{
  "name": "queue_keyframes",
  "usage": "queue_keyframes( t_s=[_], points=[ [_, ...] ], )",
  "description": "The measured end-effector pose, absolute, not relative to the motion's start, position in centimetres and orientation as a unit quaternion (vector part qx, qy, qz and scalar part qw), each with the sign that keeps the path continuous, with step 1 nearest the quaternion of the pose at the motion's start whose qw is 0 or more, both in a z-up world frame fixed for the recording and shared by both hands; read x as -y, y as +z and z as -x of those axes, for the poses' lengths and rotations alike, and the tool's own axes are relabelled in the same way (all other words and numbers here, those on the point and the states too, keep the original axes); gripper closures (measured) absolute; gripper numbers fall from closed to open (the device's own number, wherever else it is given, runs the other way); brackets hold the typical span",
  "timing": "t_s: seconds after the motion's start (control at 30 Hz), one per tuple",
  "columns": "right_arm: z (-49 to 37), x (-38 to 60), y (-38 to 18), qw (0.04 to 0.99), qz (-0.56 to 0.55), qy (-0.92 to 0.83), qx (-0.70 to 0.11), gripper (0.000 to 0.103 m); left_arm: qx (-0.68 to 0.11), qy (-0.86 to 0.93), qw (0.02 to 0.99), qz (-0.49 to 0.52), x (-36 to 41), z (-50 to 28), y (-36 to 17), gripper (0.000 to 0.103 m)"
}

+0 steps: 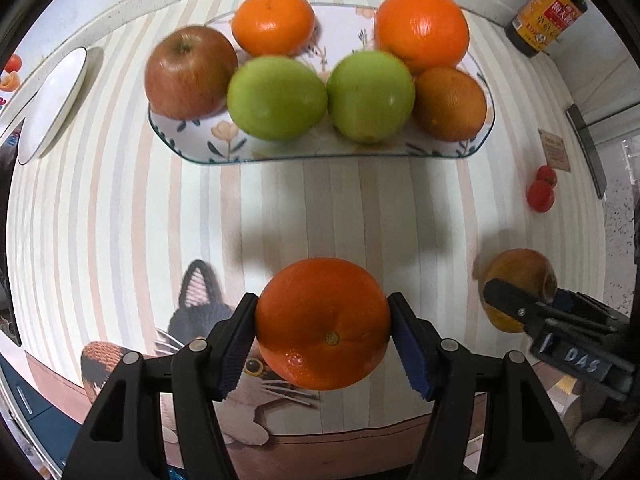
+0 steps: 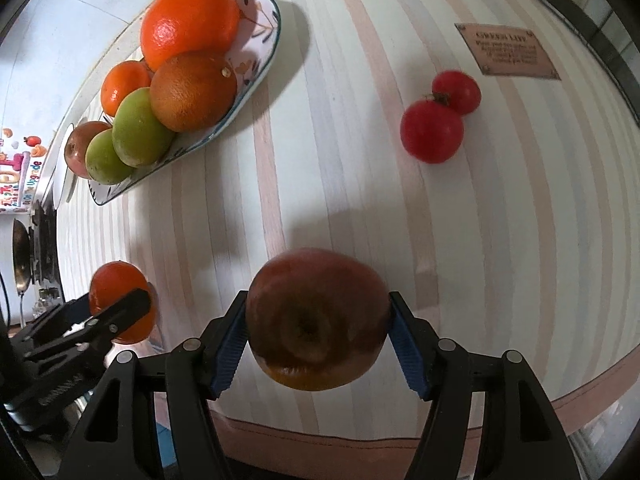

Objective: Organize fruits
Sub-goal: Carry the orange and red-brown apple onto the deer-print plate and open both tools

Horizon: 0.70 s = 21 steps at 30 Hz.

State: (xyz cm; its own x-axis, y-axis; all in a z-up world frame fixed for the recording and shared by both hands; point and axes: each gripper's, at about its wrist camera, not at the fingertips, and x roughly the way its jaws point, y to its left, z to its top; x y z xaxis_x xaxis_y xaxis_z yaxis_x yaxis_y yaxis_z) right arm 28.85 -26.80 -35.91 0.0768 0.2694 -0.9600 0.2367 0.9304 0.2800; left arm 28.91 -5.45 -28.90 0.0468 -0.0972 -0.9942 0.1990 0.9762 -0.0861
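My left gripper [image 1: 323, 340] is shut on an orange [image 1: 322, 322] and holds it above the striped cloth, in front of the floral plate [image 1: 328, 152]. The plate holds a red apple [image 1: 190, 72], two green apples [image 1: 277, 98], and three oranges [image 1: 422, 28]. My right gripper [image 2: 318, 338] is shut on a reddish-brown apple [image 2: 316, 318]; it shows in the left wrist view [image 1: 520, 304] at the right. The plate [image 2: 256, 80] lies at the far left in the right wrist view, and the left gripper's orange [image 2: 120, 300] is at the lower left.
Two small red fruits [image 2: 434, 132] lie on the cloth to the right of the plate, also in the left wrist view [image 1: 541, 190]. A white empty plate [image 1: 52, 100] sits at the left. A dark jar [image 1: 544, 16] stands at the back right. A brown label [image 2: 506, 50] lies beyond the red fruits.
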Motion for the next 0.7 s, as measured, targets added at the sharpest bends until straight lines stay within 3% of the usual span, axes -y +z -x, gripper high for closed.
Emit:
queue_keyframes(
  t_s=[0.23,0.43,0.7],
  points=[
    [-30.1,25.7,-31.1,0.742,-0.198,0.045,-0.639,0.035,-0.665,-0.125,0.736,-0.006,3.5,-30.9,-23.6,0.04],
    [-37.2,22.2,-25.4,0.776,-0.198,0.102,-0.591,0.035,-0.626,-0.128,0.769,-0.026,1.4,-36.9,-16.8,0.04],
    [-45.8,16.9,-25.7,0.777,-0.144,0.112,-0.602,0.035,-0.646,-0.096,0.757,0.0,-2.5,-46.5,-18.2,0.04]
  ],
)
